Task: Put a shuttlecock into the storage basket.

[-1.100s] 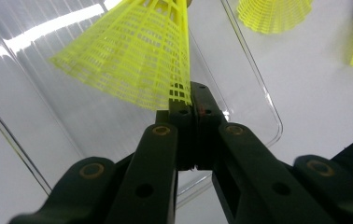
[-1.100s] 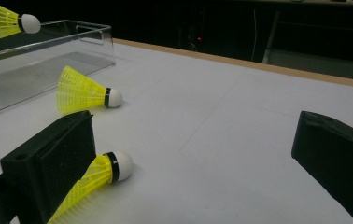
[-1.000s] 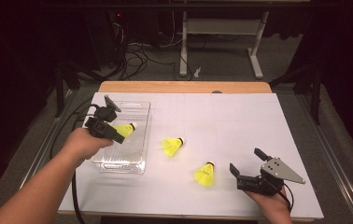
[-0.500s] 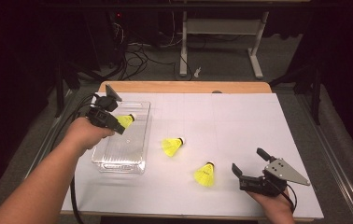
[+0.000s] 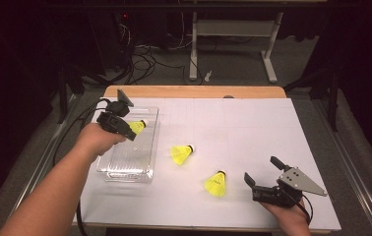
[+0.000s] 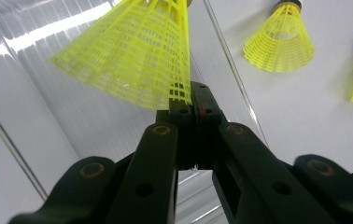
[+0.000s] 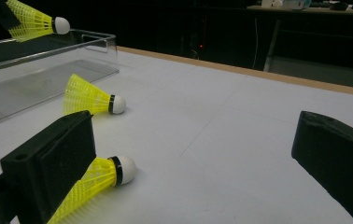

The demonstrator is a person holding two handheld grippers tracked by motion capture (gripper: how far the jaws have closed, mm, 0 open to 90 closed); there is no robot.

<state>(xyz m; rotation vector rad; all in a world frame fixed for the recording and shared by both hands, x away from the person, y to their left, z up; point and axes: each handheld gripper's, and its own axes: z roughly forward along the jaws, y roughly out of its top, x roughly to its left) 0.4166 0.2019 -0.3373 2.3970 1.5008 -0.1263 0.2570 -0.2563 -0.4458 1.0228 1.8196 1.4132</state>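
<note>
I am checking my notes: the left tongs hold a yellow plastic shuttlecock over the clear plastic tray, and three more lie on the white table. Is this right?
Not quite: two yellow plastic shuttlecocks lie on the white table, not three, as the high view shows. The rest is right.

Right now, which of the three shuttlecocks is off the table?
The shuttlecock pinched by its skirt in the left claw, above the clear tray. The other two lie on the white tabletop.
</note>
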